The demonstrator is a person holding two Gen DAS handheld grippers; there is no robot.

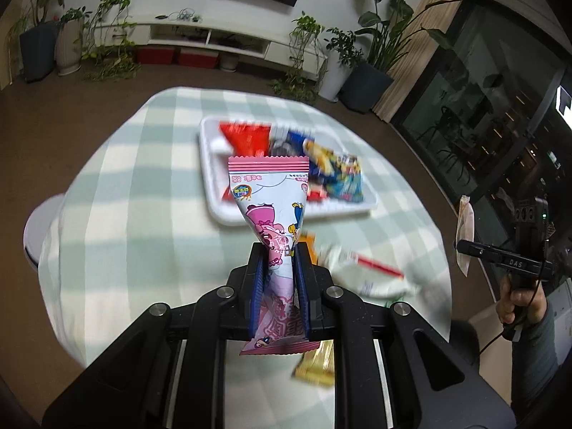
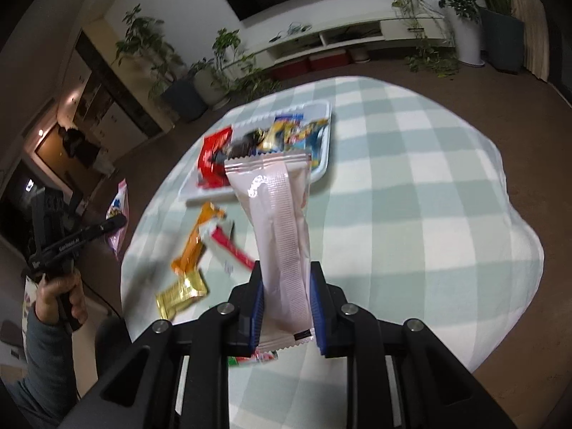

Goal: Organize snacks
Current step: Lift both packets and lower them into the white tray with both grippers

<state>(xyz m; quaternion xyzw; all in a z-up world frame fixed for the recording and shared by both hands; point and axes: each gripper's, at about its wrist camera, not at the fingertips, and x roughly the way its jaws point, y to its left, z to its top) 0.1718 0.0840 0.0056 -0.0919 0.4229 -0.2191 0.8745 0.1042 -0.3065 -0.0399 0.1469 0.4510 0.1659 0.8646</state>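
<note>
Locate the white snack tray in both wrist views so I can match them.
Left wrist: white tray sits at centre, on the checked tablecloth beyond the pink cartoon snack packet.
Right wrist: white tray lies upper centre, partly behind the pale pink packet.
Shared landmark: the red packet in the tray.

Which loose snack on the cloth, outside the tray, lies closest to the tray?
The orange packet. Its far end almost reaches the white tray; the gold packet and the white-and-red packet lie nearer the camera.
</note>
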